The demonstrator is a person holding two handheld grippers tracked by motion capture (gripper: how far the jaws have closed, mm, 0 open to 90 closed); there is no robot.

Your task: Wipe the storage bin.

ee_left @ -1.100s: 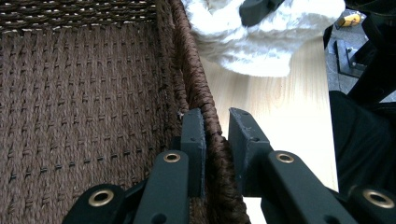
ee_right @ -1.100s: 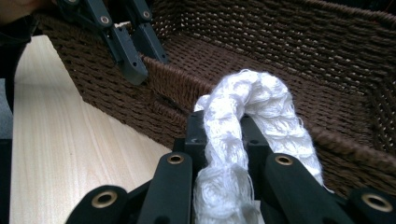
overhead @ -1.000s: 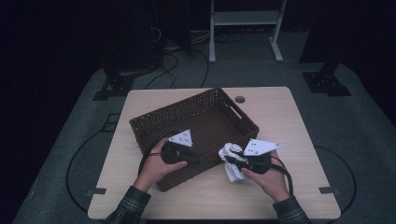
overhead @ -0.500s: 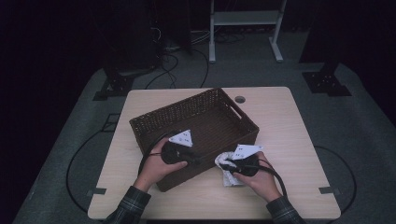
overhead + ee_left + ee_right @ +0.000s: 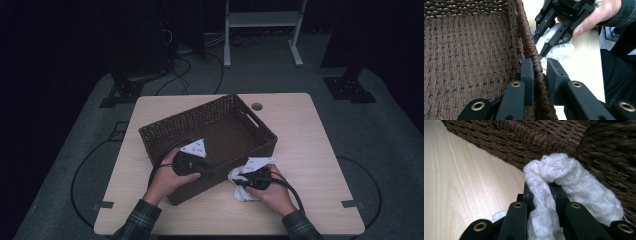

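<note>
A dark brown wicker basket (image 5: 165, 131) stands on the light wooden table (image 5: 310, 130). My left gripper (image 5: 539, 67) is shut on the basket's near wall (image 5: 527, 42), one jaw inside and one outside. My right gripper (image 5: 543, 192) is shut on a bunched white knitted cloth (image 5: 571, 175), held low against the outside of the basket (image 5: 544, 137). From above, the white cloth (image 5: 241, 186) lies at the basket's front right corner under my right gripper (image 5: 239, 181), with my left gripper (image 5: 212, 173) just to its left. The left gripper view also catches the right gripper (image 5: 544, 51) over the white cloth (image 5: 561, 50).
The basket (image 5: 466, 52) is empty inside. A round cable hole (image 5: 257, 106) sits near the table's far edge. Cables trail from both grippers toward the person. Dark floor, cables and a white metal stand (image 5: 262, 20) lie beyond the table.
My right gripper has sunk toward the table with the white cloth and moved left, closer to the basket's corner. My left gripper has stayed on the basket wall.
</note>
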